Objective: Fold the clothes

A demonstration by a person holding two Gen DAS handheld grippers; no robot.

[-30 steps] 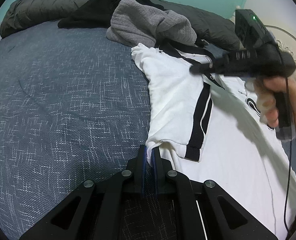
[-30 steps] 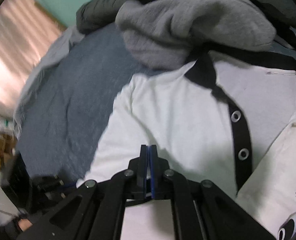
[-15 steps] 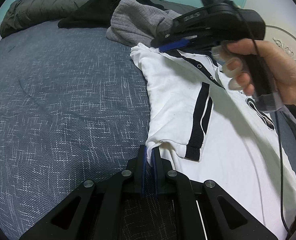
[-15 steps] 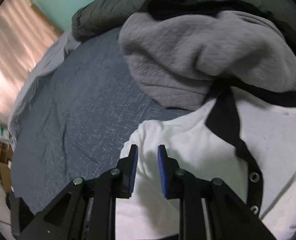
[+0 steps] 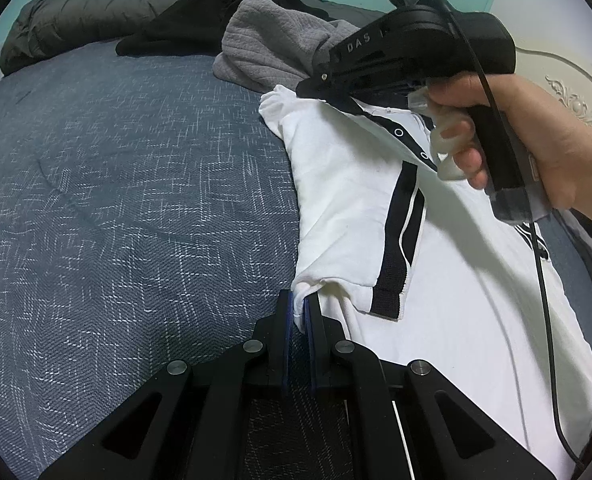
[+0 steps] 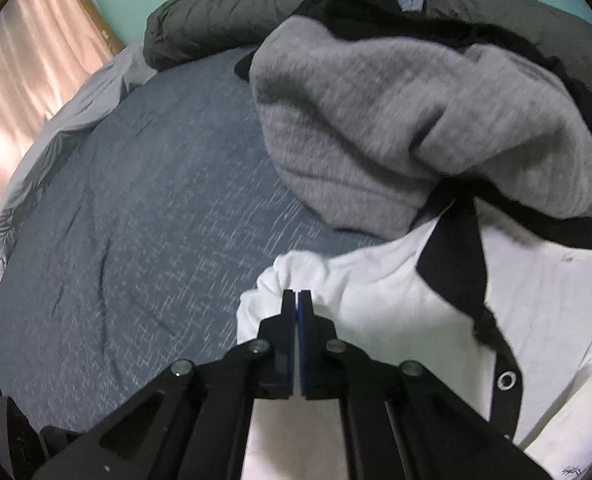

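- Left wrist view: we see our left gripper (image 5: 299, 312) pinched tight on the white shirt (image 5: 352, 200) at its near edge, by the folded sleeve. The shirt runs long, away from us, on the blue bed cover (image 5: 115, 200). Our right gripper (image 5: 308, 88) is at the far shoulder.
- Right wrist view: our right gripper (image 6: 297, 312) is pinched shut on the shirt's (image 6: 396, 320) shoulder corner. The gray sweater (image 6: 396, 128) lies just past it.

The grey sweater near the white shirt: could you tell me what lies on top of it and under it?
A black garment drapes over the grey sweater. The sweater's lower edge overlaps the white shirt at its black collar, on the blue bedspread. What else it covers is hidden.
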